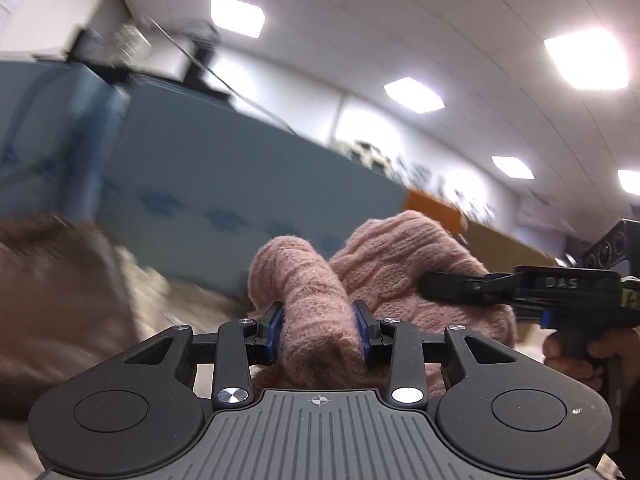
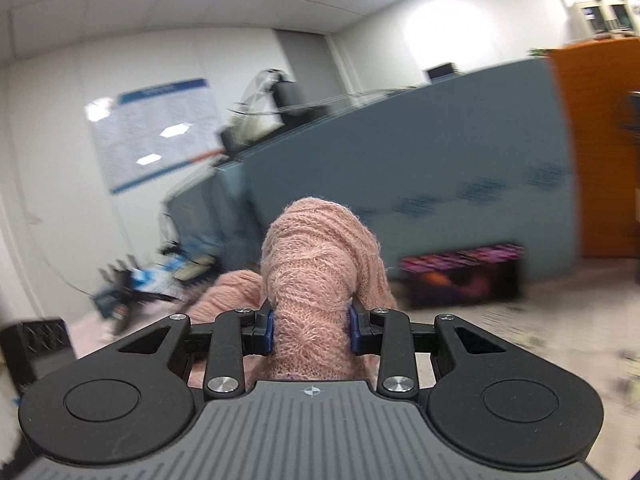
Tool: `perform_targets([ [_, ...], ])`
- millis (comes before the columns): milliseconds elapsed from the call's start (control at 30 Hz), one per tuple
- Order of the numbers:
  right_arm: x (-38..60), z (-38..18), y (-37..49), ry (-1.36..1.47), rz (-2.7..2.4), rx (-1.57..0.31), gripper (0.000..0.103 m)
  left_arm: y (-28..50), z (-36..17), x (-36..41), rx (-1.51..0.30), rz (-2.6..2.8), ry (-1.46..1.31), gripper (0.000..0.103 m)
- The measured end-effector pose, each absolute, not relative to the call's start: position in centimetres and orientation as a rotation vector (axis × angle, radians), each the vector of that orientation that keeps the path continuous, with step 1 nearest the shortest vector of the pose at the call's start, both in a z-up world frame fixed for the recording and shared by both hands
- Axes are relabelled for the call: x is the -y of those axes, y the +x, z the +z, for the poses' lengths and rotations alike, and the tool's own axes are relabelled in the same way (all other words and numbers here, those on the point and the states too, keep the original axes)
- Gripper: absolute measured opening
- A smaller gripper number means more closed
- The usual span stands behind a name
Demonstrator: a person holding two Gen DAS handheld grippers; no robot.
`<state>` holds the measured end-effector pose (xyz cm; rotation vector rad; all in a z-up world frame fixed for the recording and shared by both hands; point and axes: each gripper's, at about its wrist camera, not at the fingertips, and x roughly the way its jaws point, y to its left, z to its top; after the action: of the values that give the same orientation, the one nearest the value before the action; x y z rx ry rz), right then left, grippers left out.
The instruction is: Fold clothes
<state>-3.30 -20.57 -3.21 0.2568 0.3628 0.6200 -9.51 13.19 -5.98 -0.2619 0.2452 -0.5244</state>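
Pink cable-knit wool fills the middle of both wrist views: the sweater (image 1: 400, 276) is lifted clear of any surface and carried between the two grippers, with ceiling and a grey-blue partition (image 1: 240, 168) behind it, so I judge this the lift-and-spread step before any fold is laid. Next it likely needs to be drawn taut and lowered flat onto a surface, both grips held so no edge slips. Each of the left gripper (image 1: 320, 334) and right gripper (image 2: 311, 326) is clenched partway, blue pads pressing a thick bunched roll of knit.
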Motion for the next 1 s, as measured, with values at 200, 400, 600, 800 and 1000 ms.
perform_targets([
  [200,25.3,-7.3,-3.9,0.258,0.479,-0.437,0.03,-7.7,-7.7,-8.9,-0.383,-0.572,-0.174,0.035],
  [400,26.6,-10.3,-3.6,0.258,0.408,-0.45,0.056,-7.2,-8.8,-8.8,-0.413,-0.568,-0.214,0.057],
  [600,26.2,-10.3,-5.3,0.135,0.291,-0.311,0.085,-6.3,-9.1,-11.6,-0.395,-0.514,-0.383,0.083],
  [800,25.2,-9.8,-8.0,0.046,0.437,-0.129,0.09,-6.0,-9.4,-13.9,-0.418,-0.348,-0.475,0.083],
  [1000,21.2,-10.0,-9.1,-0.055,0.729,-0.227,0.092,-5.6,-9.6,-14.4,-0.46,-0.332,-0.479,0.084],
])
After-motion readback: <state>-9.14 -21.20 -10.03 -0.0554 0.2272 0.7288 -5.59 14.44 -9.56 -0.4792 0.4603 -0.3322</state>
